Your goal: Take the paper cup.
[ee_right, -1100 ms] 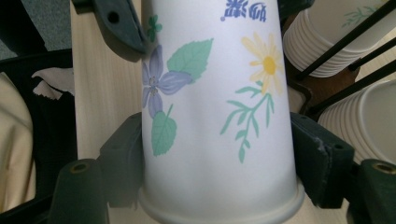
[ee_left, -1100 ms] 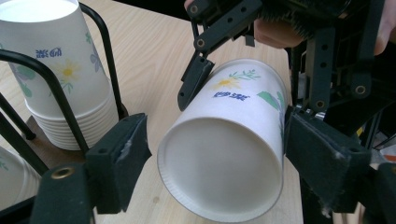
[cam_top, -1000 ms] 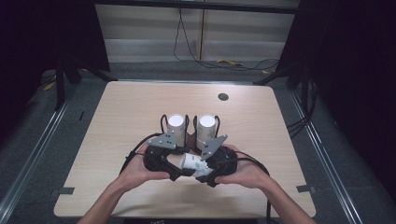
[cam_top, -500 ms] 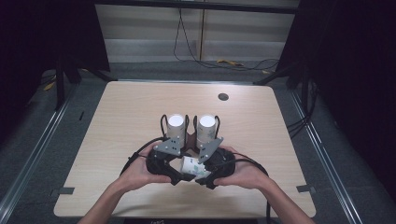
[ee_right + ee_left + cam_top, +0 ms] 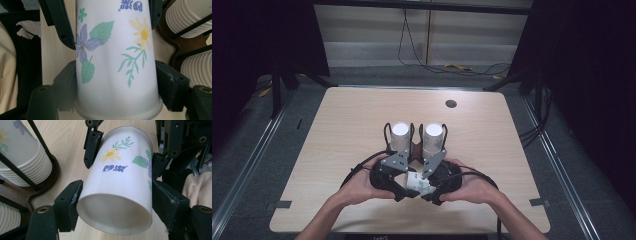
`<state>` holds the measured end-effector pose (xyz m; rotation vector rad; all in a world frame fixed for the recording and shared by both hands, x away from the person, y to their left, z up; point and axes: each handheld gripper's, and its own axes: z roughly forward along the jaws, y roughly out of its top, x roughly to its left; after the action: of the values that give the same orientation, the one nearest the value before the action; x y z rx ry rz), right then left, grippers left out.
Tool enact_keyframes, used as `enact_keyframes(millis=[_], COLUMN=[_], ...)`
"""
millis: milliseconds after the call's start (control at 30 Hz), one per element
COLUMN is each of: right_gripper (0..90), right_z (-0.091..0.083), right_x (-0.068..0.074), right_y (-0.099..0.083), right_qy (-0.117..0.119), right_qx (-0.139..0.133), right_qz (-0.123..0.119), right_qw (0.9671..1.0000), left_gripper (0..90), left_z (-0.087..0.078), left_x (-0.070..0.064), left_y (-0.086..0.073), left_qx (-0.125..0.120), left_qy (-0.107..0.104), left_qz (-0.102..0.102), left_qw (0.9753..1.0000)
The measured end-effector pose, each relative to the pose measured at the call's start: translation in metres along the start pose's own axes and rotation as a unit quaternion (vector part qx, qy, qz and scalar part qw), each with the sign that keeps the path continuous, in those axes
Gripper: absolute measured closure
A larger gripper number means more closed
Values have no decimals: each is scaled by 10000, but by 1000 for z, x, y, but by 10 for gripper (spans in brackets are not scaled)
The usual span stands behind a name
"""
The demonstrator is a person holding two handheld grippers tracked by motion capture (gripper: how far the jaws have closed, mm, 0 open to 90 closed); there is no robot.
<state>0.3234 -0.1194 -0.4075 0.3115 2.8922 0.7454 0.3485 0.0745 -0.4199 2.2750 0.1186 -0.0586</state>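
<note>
together, both grippers' jaws around one flowered paper cup (image 5: 117, 187), hands low

A paper cup (image 5: 418, 183) is held on its side between the left gripper (image 5: 404, 181) and the right gripper (image 5: 428, 184); two cup stacks (image 5: 401, 136) are set side by side just behind them on the table (image 5: 337, 130).

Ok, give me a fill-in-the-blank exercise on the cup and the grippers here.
1. The paper cup is clamped by ____ grippers at once.
2. Its open mouth faces the camera of the ____ gripper.
3. The flower printed above the blue lettering is ____ in colour.
4. Beside the right gripper, stacked cups sit in a black wire ____.

Missing words: both; left; yellow; holder
</note>
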Motion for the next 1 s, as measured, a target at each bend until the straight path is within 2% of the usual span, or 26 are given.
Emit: enact_keyframes(millis=[100, 167, 300, 533, 667, 700, 767, 833, 867, 967, 1000], right_gripper=[269, 257, 210, 191, 153, 148, 142, 141, 141, 139, 138], right_z=[1, 1, 1, -1, -3, -4, -6, -8, -8, -9, -11], right_x=[0, 1, -1, -2, -4, -4, -4, -5, -5, -5, -5], right_y=[-1, -2, -3, -9, -13, -16, -18, -21, -23, -27, -30], right_qy=[-12, -58, -173, -124, -145, -134, -151, -135, -115, -146, -179], right_qx=[-8, -2, -50, -270, -428, -530, -560, -718, -801, -925, -1083], right_qz=[-18, 55, 93, 245, 333, 402, 454, 540, 621, 670, 745], right_qw=[10000, 10000, 9998, 9993, 9984, 9977, 9973, 9959, 9948, 9933, 9912], left_gripper=[294, 302, 346, 352, 353, 353, 352, 352, 352, 352, 353], left_z=[0, -1, -1, -2, -5, -6, -7, -8, -10, -14, -15], left_x=[0, 2, 2, 5, 6, 6, 6, 7, 7, 6, 6], left_y=[-1, -1, -3, -5, -5, -6, -6, -6, -5, -4, -3], left_qx=[-36, -61, -215, -333, -480, -583, -617, -687, -721, -819, -873], left_qy=[-1, -7, -120, -228, -309, -350, -357, -386, -369, -387, -383], left_qz=[-2, 46, 5, -70, -146, -183, -204, -215, -189, -152, -137], left_qw=[10000, 10000, 9997, 9992, 9983, 9975, 9972, 9967, 9965, 9958, 9954])
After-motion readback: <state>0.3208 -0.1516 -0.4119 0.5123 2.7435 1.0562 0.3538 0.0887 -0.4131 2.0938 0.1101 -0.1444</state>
